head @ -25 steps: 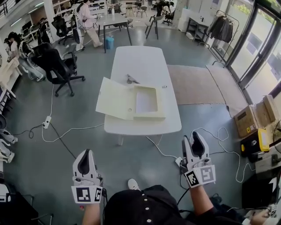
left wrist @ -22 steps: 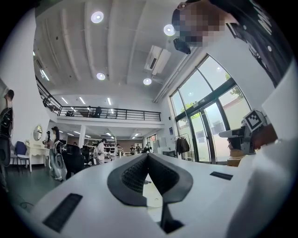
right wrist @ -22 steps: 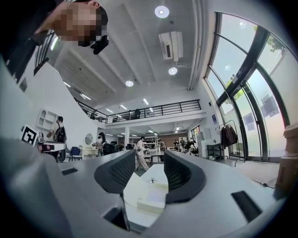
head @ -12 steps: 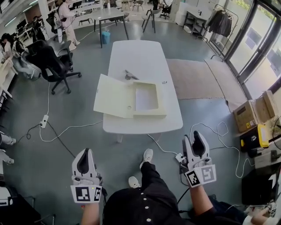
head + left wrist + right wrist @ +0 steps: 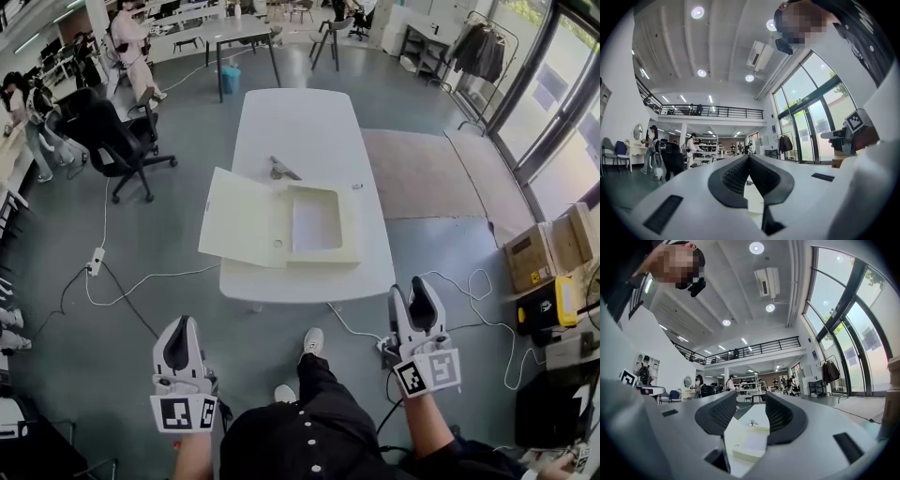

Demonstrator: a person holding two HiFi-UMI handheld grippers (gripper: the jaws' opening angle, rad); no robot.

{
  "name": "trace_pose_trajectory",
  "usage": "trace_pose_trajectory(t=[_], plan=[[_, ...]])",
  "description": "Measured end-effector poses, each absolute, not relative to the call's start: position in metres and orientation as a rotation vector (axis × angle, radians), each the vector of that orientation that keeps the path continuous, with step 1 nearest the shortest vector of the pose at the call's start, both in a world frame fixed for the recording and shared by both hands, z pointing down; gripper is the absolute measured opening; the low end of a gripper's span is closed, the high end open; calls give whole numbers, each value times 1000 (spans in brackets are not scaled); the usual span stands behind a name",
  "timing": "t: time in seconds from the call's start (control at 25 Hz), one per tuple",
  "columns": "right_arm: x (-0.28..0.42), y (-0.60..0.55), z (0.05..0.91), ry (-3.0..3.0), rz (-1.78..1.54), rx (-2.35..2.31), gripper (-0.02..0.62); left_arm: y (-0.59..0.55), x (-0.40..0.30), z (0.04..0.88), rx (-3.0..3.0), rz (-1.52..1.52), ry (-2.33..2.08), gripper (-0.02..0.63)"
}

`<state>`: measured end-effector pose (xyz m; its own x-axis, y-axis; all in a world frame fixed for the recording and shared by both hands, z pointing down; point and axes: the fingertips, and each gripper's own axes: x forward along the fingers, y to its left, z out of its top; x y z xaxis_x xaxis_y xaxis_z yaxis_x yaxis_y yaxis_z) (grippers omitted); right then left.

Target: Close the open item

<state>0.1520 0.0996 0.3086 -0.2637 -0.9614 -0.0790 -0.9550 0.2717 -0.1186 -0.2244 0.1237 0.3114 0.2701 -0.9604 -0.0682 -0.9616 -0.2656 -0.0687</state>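
Observation:
An open cream box lies on the near end of a white table, its lid flapped out flat to the left over the table edge. Both grippers hang low by my body, well short of the table. My left gripper is shut with nothing in it; in the left gripper view its pads meet at the tip. My right gripper stands open and empty. In the right gripper view the box shows through the gap between the pads.
A small metal object lies on the table behind the box. A black office chair stands left of the table, with cables across the floor. A rug and cardboard boxes are to the right. People stand at the back left.
I have stepped towards the table; my leg and shoe have come forward below it. Both grippers keep their place and jaw state. The box has not moved.

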Motion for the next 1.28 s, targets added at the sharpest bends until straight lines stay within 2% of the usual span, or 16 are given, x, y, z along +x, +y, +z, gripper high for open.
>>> trace_pose_trajectory(t=[0.6,1.28], plan=[[175,-10,322,2417,-91,-1806,195,13,-198,320,-2421,-7,1863,17],[214,-129,305,2459,-70,-1743,193,-87,-165,290,-2312,17,1934,17]])
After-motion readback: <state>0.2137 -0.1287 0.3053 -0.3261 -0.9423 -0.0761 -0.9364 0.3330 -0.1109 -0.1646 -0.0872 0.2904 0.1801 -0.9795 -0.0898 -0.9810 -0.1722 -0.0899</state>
